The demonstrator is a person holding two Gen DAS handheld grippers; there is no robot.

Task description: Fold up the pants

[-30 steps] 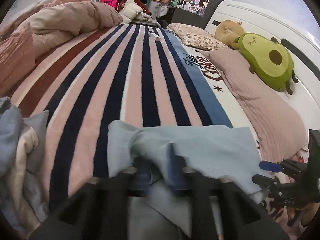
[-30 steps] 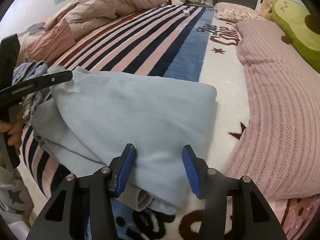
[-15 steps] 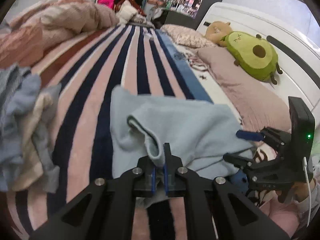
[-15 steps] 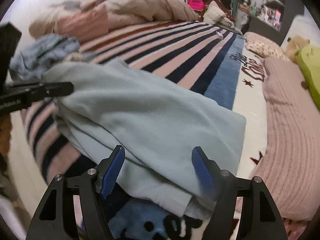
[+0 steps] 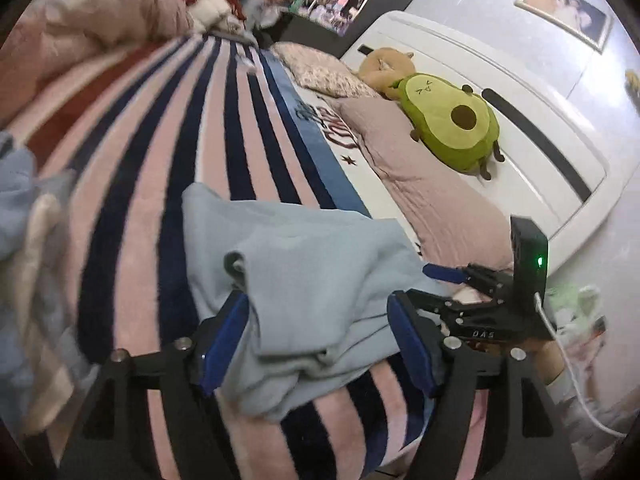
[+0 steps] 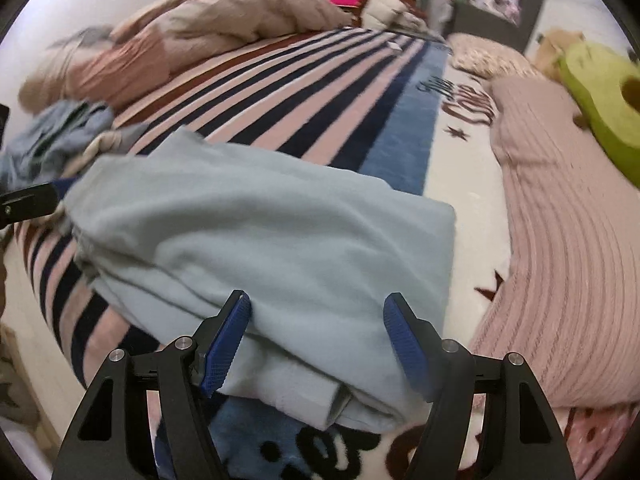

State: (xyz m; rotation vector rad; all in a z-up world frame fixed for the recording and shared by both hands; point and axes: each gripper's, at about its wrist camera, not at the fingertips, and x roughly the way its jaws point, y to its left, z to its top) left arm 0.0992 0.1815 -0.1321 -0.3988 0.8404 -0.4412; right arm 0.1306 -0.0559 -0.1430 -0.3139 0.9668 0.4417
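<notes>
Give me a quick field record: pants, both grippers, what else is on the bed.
pants: light blue, folded, lying on striped blanket
left gripper: open, jaws have just been opening, cloth between them but not pinched
right gripper: open, astride the pants' near edge
clothes pile: beside the pants
avocado plush: by the headboard

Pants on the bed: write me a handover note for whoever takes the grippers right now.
Left gripper: open, jaws have just been opening, pants edge between them but not pinched.
Right gripper: open, jaws have just been opening, astride the pants' near edge, not pressing.
Pants lie folded in a loose bundle on the striped blanket, clothes pile beside them.
Done: main folds.
Left: probably square up the uneven edges.
</notes>
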